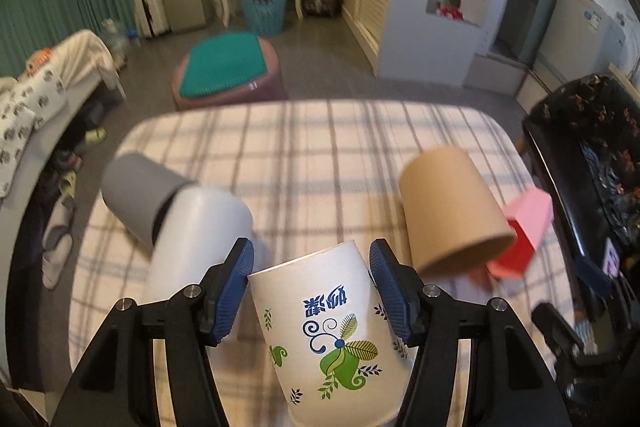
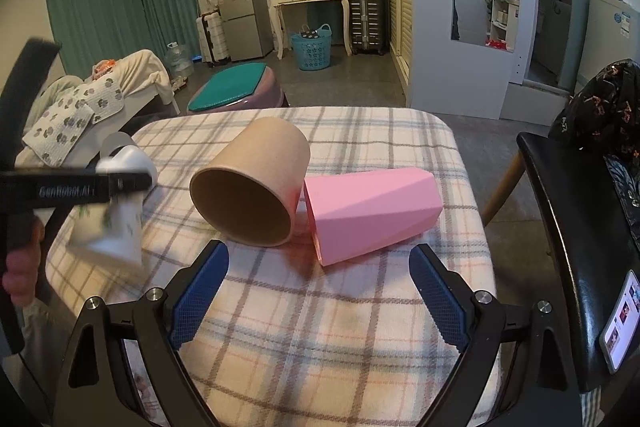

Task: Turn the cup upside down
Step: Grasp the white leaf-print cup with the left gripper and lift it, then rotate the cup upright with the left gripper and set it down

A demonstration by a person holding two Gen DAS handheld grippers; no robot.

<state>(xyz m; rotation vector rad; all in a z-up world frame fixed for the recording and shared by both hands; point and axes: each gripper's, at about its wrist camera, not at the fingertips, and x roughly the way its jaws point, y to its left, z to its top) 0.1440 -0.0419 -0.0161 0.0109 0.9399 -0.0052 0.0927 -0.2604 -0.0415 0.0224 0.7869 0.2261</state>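
My left gripper [image 1: 311, 259] is shut on a white paper cup [image 1: 332, 331] with green leaf print and blue characters; the cup is held above the table with its base pointing away and its print upside down. In the right wrist view that cup [image 2: 116, 227] is blurred at the left, held by the left gripper [image 2: 80, 191]. My right gripper [image 2: 318, 267] is open and empty, just in front of a brown cup [image 2: 256, 187] and a pink faceted cup [image 2: 372, 211], both lying on their sides.
A plaid-covered table [image 2: 320, 327] holds the cups. A white cup [image 1: 200, 227] and a grey cup [image 1: 136, 191] lie at the left. A black chair [image 2: 580, 227] with a phone [image 2: 622, 323] stands at the right. A bed is at the left.
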